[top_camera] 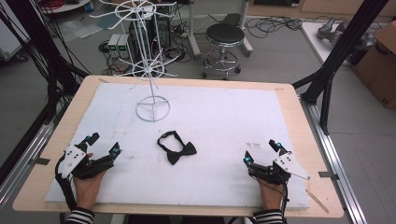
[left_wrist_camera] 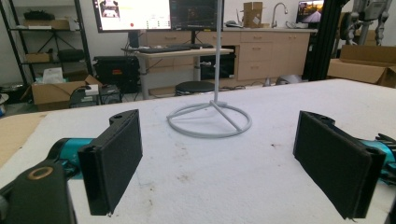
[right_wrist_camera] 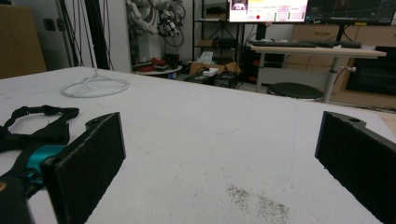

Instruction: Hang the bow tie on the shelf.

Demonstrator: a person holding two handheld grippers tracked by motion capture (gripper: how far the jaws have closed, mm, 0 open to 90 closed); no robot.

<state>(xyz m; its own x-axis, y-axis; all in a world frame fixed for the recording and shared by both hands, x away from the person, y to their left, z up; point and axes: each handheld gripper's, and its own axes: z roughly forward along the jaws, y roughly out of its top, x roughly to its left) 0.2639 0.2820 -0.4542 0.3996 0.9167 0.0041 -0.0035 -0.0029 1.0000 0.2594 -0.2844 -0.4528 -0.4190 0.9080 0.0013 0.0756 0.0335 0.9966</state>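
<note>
black bow tie (top_camera: 176,147) lies mid-surface (top_camera: 233,116) before the stand (top_camera: 152,109), untouched between our left claw (top_camera: 102,147) and right claw (top_camera: 261,153), both wide apart; next, we judge, a reach inward.

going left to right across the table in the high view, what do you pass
left gripper → white wire stand → black bow tie → right gripper
</note>
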